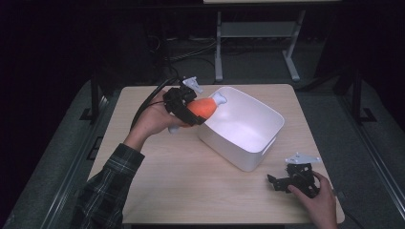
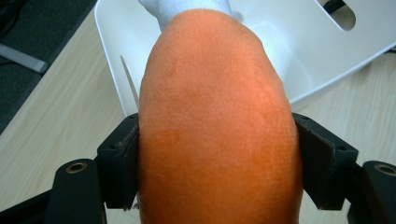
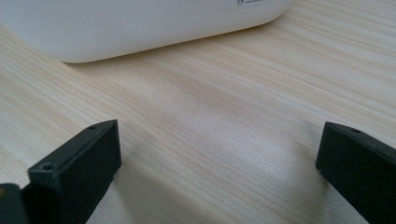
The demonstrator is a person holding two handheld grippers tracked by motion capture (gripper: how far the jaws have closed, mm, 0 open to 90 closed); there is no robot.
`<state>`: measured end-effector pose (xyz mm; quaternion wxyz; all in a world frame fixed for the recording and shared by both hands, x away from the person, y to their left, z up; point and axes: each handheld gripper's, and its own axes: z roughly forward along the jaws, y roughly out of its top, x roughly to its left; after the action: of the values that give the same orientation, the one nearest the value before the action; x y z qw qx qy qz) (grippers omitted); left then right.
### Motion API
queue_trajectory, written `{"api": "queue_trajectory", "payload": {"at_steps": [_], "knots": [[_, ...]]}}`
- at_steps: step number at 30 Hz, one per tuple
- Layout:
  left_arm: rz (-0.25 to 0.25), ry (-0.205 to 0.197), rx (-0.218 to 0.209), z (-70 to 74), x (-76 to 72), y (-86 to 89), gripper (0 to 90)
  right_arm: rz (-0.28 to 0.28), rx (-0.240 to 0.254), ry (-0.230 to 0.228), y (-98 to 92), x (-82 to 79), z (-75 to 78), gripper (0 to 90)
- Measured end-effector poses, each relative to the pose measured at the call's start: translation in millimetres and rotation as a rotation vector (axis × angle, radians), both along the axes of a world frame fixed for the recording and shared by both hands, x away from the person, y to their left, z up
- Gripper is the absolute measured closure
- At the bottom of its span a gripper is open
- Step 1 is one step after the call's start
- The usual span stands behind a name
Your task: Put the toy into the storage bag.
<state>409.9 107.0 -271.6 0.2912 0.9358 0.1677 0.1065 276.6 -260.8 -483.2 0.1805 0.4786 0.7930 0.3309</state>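
Between the two pads of my left gripper (image 1: 191,110) sits the orange plush toy (image 1: 203,108), pinched across its fat middle. From the left gripper view the jaws stand wide, each pad pressed into the toy's (image 2: 215,135) flank, so the grip is around the widest part. I judge that is why it holds without sagging: soft body, broad contact, little chance of slipping out.

The toy's white end (image 1: 219,99) points away from the gripper and already reaches over the near rim of the white bin (image 1: 267,143). The orange body is just at the rim, not yet inside. The bin's open mouth lies ahead of and below the jaws, seen in the left gripper view as white wall (image 2: 116,56) past the toy. Likely step: carry forward, then release over the cavity.

Left arm pose: the forearm in a plaid sleeve (image 1: 107,183) comes up from below, wrist cocked, left hand (image 1: 155,120) wrapped under the gripper body, the tool angled toward the bin. The gripper is lifted clear of the table (image 1: 157,191).

My right gripper (image 1: 277,182) rests low near the table's edge, well apart from the toy, the right hand (image 1: 317,202) on it. Its jaws are spread wide with nothing between them but bare wood (image 3: 219,140); the bin's outer wall (image 3: 140,28) lies ahead of them. I judge it is parked out of the way.
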Motion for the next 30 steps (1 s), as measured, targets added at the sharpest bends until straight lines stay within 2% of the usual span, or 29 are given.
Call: {"api": "queue_trajectory", "payload": {"at_steps": [14,30], "knots": [[-0.029,-0.004,-0.006,0.0,24.2,-27.0,25.8,-0.001,0.001,0.000,0.1,0.0,0.0,0.0],[-0.064,-0.017,0.014,1.4,48.7,-66.5,25.7,0.000,0.000,0.001,0.0,0.0,0.1,0.0]]}}
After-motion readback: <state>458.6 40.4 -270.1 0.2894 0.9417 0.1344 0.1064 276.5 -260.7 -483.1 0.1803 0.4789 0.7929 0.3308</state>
